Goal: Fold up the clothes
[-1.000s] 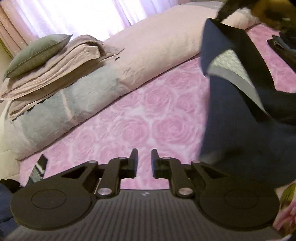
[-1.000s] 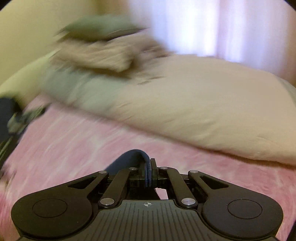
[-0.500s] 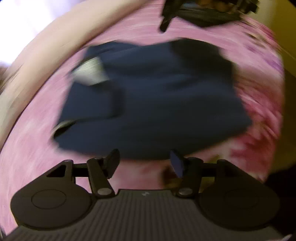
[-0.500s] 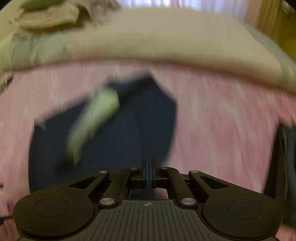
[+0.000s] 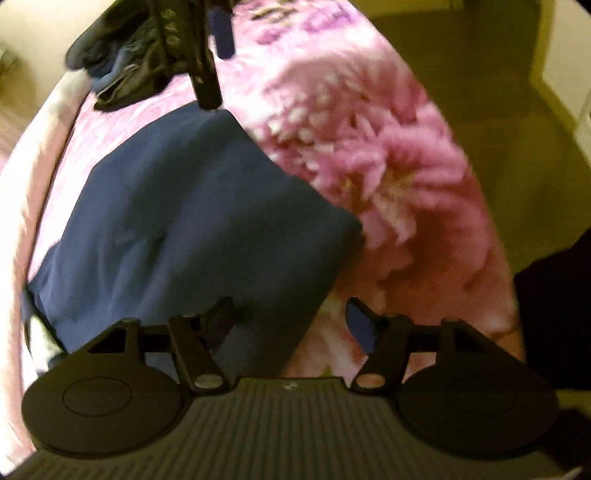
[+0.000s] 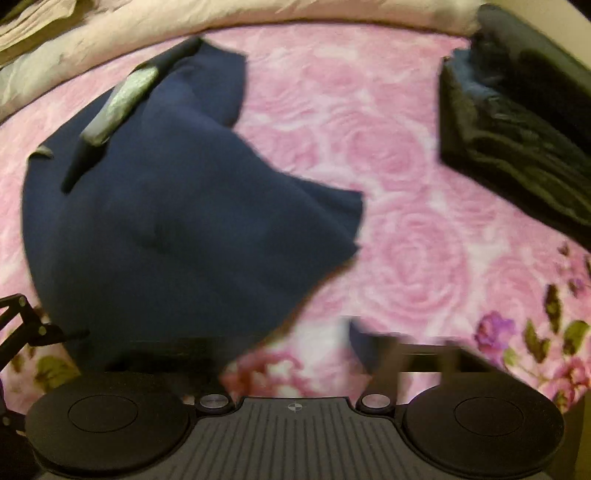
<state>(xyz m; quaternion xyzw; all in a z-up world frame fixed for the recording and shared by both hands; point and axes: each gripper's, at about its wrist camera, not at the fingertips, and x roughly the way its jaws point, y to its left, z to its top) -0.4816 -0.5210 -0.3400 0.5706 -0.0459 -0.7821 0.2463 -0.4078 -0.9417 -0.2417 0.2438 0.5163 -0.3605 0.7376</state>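
Lying on the pink rose-patterned bedspread (image 6: 399, 155) is the dark navy cloth garment (image 6: 177, 221), spread in a loose, rumpled shape with a pale grey strip of lining or trim (image 6: 122, 103) showing at its far end. Its near edge sits just ahead of both my grippers. My left gripper (image 5: 290, 317) has its fingers (image 5: 221, 317) standing apart, one over the navy cloth and the other over the bedspread, with nothing pinched between them. My right gripper (image 6: 295, 343) is blurred, its fingers opening; the right-hand finger (image 6: 364, 345) is over the bedspread, and no cloth is caught between them. Beyond the garment, a folded pile of black clothing (image 6: 517, 129) rests near the bed's edge on my right view. A long pale beige bolster or rolled duvet (image 6: 258, 14) runs along the far side of the bed.
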